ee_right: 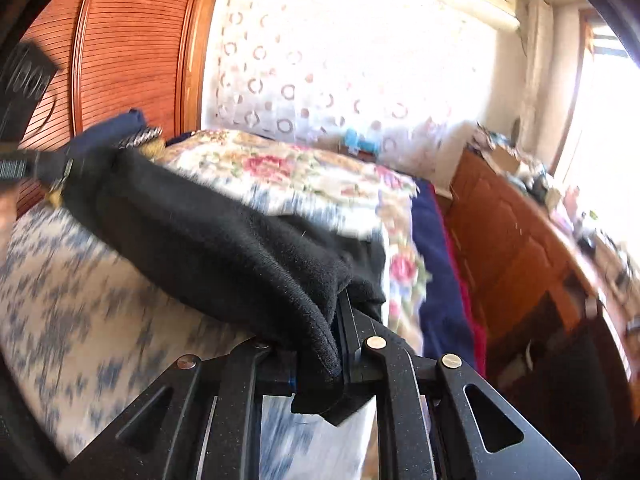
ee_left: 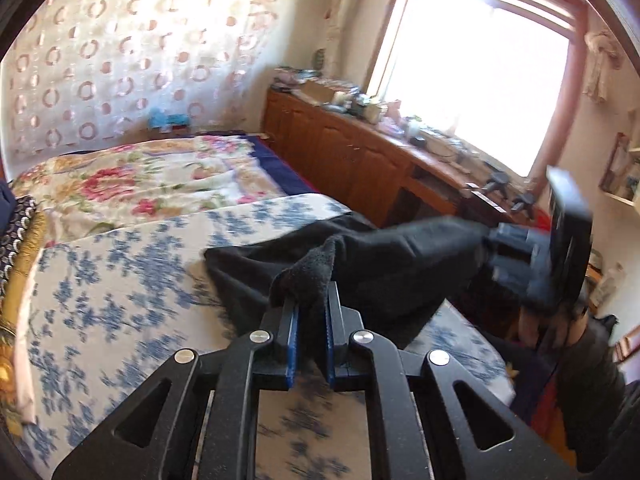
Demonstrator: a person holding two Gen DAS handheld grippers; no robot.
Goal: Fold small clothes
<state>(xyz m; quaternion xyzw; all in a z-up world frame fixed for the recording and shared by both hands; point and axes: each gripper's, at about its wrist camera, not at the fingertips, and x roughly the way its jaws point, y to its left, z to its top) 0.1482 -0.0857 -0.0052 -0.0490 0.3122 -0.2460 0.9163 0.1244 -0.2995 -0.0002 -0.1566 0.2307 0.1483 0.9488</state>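
My left gripper is clamped on one corner of the black garment, and my right gripper is clamped on the opposite end, so the cloth hangs stretched between them above the bed. Risk one: each grip holds only a small bunched edge, so excess tension could pull the fabric free of the fingers. Risk two: uneven lowering would land the garment skewed or creased on the blue-flowered sheet, spoiling the fold line. Risk three: the sagging lower edge could drag and roll under.
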